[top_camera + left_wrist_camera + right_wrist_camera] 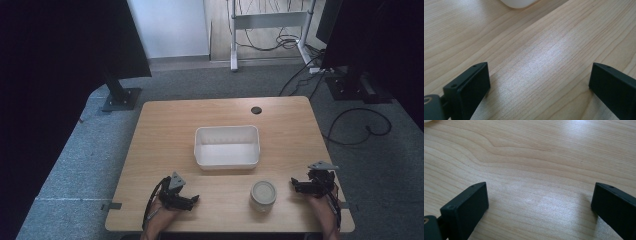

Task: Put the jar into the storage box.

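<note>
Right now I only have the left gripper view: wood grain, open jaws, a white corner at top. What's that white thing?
Observer: A white rectangular bin, open-topped, at the table's middle, beyond both grippers.
Operator: Anything in it?
Observer: It looks empty in the high view.
Operator: What's there to pick up?
Observer: A small jar with a pale lid, upright on the table, in front of the bin.
Operator: Which gripper is closer to it?
Observer: The right gripper; its jaws are open and point at the jar with a gap between. The left gripper is farther off, also open.
</note>
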`<state>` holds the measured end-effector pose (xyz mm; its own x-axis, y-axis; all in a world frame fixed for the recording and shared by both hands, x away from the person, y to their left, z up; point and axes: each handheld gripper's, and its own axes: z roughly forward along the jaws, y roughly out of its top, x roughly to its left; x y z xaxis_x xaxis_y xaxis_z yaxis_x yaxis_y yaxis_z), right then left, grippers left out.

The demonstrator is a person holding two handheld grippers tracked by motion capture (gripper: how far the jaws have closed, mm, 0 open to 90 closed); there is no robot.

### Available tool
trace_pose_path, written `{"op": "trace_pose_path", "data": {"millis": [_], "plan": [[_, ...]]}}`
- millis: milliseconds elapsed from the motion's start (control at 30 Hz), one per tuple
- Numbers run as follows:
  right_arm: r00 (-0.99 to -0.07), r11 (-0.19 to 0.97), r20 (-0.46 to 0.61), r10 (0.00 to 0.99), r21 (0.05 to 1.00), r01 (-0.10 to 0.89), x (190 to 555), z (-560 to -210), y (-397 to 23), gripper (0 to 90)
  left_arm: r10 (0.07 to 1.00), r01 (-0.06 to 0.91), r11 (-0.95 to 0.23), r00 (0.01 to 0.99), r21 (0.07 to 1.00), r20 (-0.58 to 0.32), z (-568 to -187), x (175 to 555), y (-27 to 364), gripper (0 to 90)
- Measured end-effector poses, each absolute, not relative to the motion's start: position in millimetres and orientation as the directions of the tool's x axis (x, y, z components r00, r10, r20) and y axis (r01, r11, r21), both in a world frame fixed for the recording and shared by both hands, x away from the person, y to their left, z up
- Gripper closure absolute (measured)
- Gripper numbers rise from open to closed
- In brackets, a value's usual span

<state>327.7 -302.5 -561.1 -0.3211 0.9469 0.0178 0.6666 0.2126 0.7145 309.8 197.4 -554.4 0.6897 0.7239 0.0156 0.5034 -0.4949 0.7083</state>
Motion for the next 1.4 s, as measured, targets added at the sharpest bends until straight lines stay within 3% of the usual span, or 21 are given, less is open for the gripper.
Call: {"op": "trace_pose_path", "data": {"millis": [1400], "plan": [[-0.321,0.212,0.018,0.947,0.714,0.667,328,-561,-302,0.8,0.68,0.46,-0.494,0.733,0.738,-0.003,-531,298,185,8.8]]}}
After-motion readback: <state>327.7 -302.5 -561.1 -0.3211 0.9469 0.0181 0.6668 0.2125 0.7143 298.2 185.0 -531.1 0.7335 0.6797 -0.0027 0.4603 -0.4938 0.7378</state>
